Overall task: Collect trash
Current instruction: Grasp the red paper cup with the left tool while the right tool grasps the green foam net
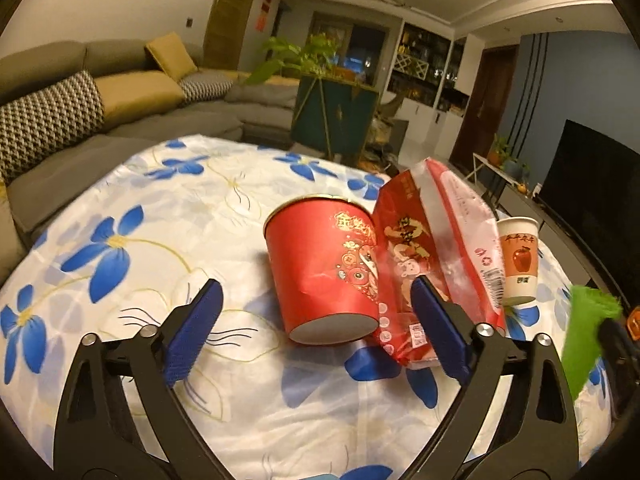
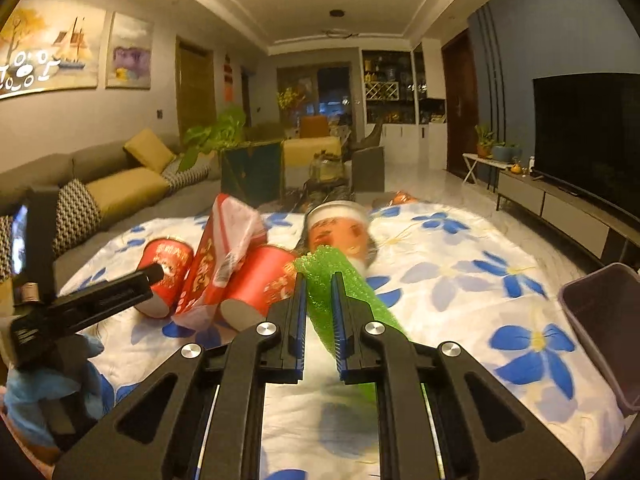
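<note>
Cup [image 1: 519,262] right of packet [image 1: 432,248] (touching)

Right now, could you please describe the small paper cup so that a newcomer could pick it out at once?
Start at the table under the blue-flowered cloth. A cluster of packaging sits on it: a red tub, then a red snack bag leaning against it. Just beyond the bag stands the paper cup, upright, the only white item, with a red apple printed on it.

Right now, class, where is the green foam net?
In the right wrist view, the green foam net is clamped by the right gripper, above the floral tablecloth, just before the white apple cup.
</note>
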{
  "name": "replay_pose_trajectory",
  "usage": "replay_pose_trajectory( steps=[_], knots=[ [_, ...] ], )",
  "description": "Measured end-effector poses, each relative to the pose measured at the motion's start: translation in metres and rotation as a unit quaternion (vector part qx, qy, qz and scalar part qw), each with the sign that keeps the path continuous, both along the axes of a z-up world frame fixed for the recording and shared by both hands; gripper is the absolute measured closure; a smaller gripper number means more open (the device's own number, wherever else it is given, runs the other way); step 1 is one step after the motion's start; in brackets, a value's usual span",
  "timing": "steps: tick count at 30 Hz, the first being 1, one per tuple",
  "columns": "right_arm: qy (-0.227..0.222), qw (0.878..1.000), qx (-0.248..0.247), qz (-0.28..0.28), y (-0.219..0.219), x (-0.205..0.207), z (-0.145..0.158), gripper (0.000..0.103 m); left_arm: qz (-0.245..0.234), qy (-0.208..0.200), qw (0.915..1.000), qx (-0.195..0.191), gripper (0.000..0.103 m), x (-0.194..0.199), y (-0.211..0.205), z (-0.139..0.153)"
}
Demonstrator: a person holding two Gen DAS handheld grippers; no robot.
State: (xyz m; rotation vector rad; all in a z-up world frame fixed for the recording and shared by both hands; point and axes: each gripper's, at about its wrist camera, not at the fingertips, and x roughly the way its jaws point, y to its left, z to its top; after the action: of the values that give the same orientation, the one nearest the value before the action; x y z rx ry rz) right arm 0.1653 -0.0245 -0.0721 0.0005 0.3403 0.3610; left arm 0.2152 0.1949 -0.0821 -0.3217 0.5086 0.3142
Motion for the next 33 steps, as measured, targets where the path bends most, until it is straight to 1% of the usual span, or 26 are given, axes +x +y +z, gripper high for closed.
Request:
replay_pose_trajectory(
  steps=[2,4,6,7,8,9,14,19,22,26,33],
  knots=[
    [-0.005,1.0,0.01,-0.006,-0.01,-0.002,0.003,0.09,-0.008,0.01,0.9998,-0.012,0.018,0.006,0.002,-0.004],
    [-0.004,1.0,0.017,-0.01,-0.016,-0.002,0.005,0.09,-0.016,0.024,0.9993,-0.022,0.027,0.012,0.004,-0.009],
    [-0.004,1.0,0.022,-0.014,-0.021,-0.003,0.006,0.09,-0.024,0.036,0.9983,-0.038,0.03,0.017,0.008,-0.015],
    [-0.004,1.0,0.024,-0.015,-0.023,-0.003,0.007,0.09,-0.027,0.038,0.9978,-0.046,0.036,0.018,0.01,-0.017],
    [-0.005,1.0,0.025,-0.016,-0.024,-0.004,0.007,0.09,-0.029,0.038,0.9975,-0.052,0.039,0.018,0.011,-0.019],
    [-0.005,1.0,0.024,-0.017,-0.026,-0.005,0.006,0.09,-0.031,0.037,0.9972,-0.056,0.045,0.017,0.011,-0.02],
    [-0.007,0.999,0.021,-0.023,-0.031,-0.008,0.004,0.09,-0.037,0.027,0.9968,-0.065,0.046,0.015,0.012,-0.021],
    [-0.01,0.999,0.022,-0.031,-0.038,-0.012,0.006,0.09,-0.034,0.011,0.9969,-0.071,0.047,0.006,0.014,-0.018],
    [-0.01,0.999,0.026,-0.037,-0.044,-0.015,0.007,0.09,-0.032,-0.001,0.9974,-0.064,0.047,-0.006,0.01,-0.011],
    [-0.011,0.998,0.033,-0.045,-0.053,-0.017,0.01,0.09,-0.029,-0.018,0.9987,-0.039,0.047,-0.026,0.0,0.0],
    [-0.017,0.997,0.044,-0.056,-0.072,-0.029,0.017,0.09,-0.039,-0.046,0.9981,-0.013,0.047,-0.053,-0.022,0.019]
  ],
)
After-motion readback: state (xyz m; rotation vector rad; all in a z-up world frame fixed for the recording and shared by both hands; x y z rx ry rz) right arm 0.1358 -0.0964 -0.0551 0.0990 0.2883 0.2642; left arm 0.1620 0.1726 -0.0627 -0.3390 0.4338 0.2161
